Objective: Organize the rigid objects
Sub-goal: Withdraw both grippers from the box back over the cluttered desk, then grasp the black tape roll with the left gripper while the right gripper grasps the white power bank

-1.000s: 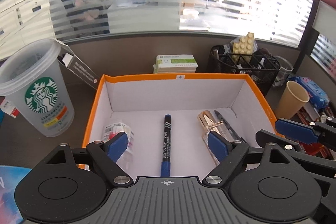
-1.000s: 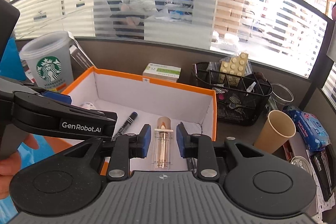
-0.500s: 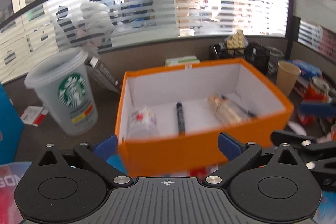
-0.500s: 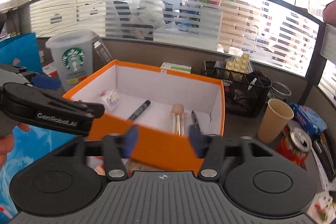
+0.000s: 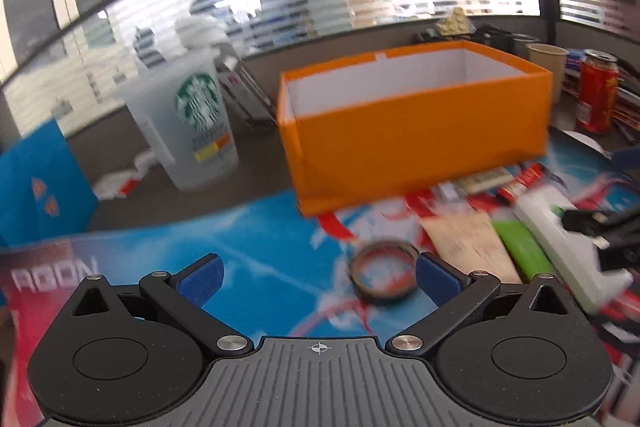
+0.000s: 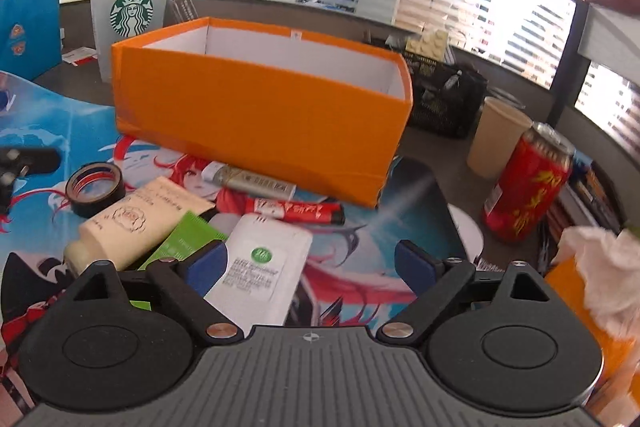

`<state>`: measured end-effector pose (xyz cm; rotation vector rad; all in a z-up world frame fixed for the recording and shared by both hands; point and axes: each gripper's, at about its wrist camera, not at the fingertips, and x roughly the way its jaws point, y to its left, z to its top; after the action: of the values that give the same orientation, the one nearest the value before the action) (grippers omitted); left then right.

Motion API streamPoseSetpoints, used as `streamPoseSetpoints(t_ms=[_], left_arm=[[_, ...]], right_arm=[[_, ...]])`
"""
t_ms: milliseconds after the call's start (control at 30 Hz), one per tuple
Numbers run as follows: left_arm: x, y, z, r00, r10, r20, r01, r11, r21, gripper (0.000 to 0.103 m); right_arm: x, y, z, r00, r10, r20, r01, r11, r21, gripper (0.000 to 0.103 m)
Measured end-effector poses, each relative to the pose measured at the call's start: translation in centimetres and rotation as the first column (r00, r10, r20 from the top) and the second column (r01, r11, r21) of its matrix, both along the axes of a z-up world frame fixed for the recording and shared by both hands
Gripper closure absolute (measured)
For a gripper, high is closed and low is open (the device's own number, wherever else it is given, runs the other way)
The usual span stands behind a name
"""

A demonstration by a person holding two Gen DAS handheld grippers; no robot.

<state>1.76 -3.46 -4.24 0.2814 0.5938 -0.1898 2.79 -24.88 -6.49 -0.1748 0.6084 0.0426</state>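
The orange box (image 5: 416, 131) (image 6: 260, 119) stands on the printed mat, and its inside is hidden from this low angle. My left gripper (image 5: 320, 275) hangs wide open over the mat with nothing between its pads. A black tape roll (image 5: 384, 277) (image 6: 96, 189) lies just by its right finger. My right gripper (image 6: 312, 263) is opening. A white flat bottle (image 6: 264, 267) lies below, near its left finger, and the pads do not touch it. A cream tube (image 6: 136, 223), a green packet (image 6: 184, 239), a red stick (image 6: 296, 211) and a silver tube (image 6: 248, 181) lie in front of the box.
A Starbucks cup (image 5: 192, 123) stands left of the box and a blue bag (image 5: 40, 183) further left. To the right are a red can (image 6: 528, 183), a paper cup (image 6: 500, 139), a black mesh basket (image 6: 444, 99) and an orange item with white tissue (image 6: 592, 267).
Both grippers drew back from above the box and sank to the mat in front of it. The right gripper let go of the gold tube inside the box and opened.
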Motion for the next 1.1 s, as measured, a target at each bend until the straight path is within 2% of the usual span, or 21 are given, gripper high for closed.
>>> streamPoseSetpoints(t_ms=[133, 267, 400, 500, 600, 900, 1100], left_arm=[[-1.2, -0.1, -1.0, 0.997, -0.05, -0.062, 0.048, 0.998, -0.034, 0.0], [-1.0, -0.4, -1.9, 0.993, -0.072, -0.09, 0.068, 0.996, -0.05, 0.0], [1.0, -0.2, -2.8, 0.997, 0.036, -0.061, -0.034, 0.999, 0.024, 0.0], [2.6, 0.5, -3.2, 0.994, 0.066, -0.085, -0.065, 0.998, 0.015, 0.0], [3.1, 0.7, -3.2, 0.993, 0.041, -0.113, -0.045, 0.999, -0.027, 0.0], [4.0, -0.3, -4.1, 0.994, -0.007, -0.113, 0.005, 1.0, -0.015, 0.0], [5.2, 0.1, -4.2, 0.992, -0.019, -0.128, 0.013, 0.999, -0.048, 0.0]], right_arm=[[-0.3, 0.2, -0.4, 1.0, 0.003, 0.01, -0.003, 1.0, 0.009, 0.011], [-0.6, 0.2, -0.3, 1.0, -0.002, 0.017, 0.002, 1.0, 0.007, 0.009], [-0.8, -0.2, -0.2, 1.0, -0.012, 0.022, 0.012, 1.0, 0.013, 0.008], [-1.0, -0.4, -0.2, 1.0, -0.015, 0.019, 0.014, 1.0, 0.01, 0.008], [-1.1, -0.6, -0.4, 1.0, -0.01, 0.015, 0.009, 1.0, 0.015, 0.008], [-0.9, -0.4, -1.2, 1.0, 0.0, -0.006, 0.0, 1.0, 0.03, 0.008], [-0.7, 0.2, -1.7, 0.999, 0.029, -0.038, -0.027, 0.998, 0.061, 0.008]])
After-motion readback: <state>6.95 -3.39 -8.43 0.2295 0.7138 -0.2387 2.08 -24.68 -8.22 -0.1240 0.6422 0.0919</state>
